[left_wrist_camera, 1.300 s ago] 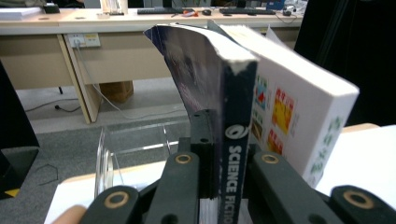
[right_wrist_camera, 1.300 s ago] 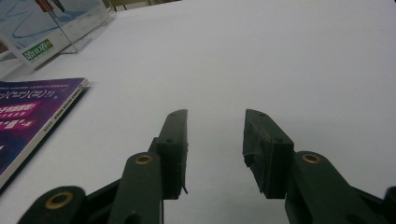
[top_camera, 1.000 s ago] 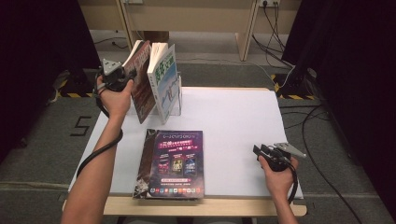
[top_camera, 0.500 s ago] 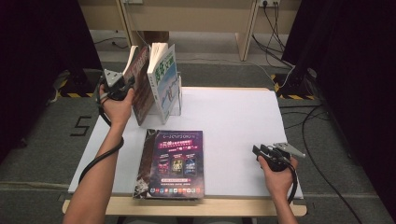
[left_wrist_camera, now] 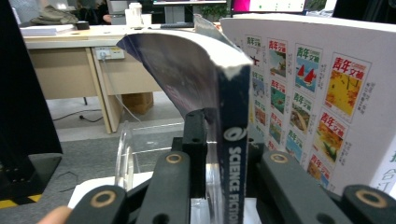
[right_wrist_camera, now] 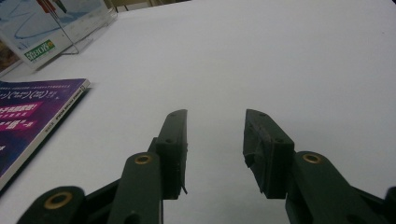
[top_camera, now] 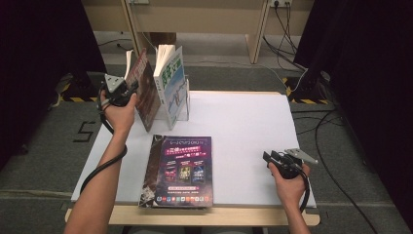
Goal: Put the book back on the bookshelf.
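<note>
The left gripper [left_wrist_camera: 219, 186], whose jaws have just been opening, straddles the spine of the floppy, light science fiction magazine [left_wrist_camera: 233, 140] standing in the clear rack [top_camera: 182, 105], best held near that stiffer spine.
</note>
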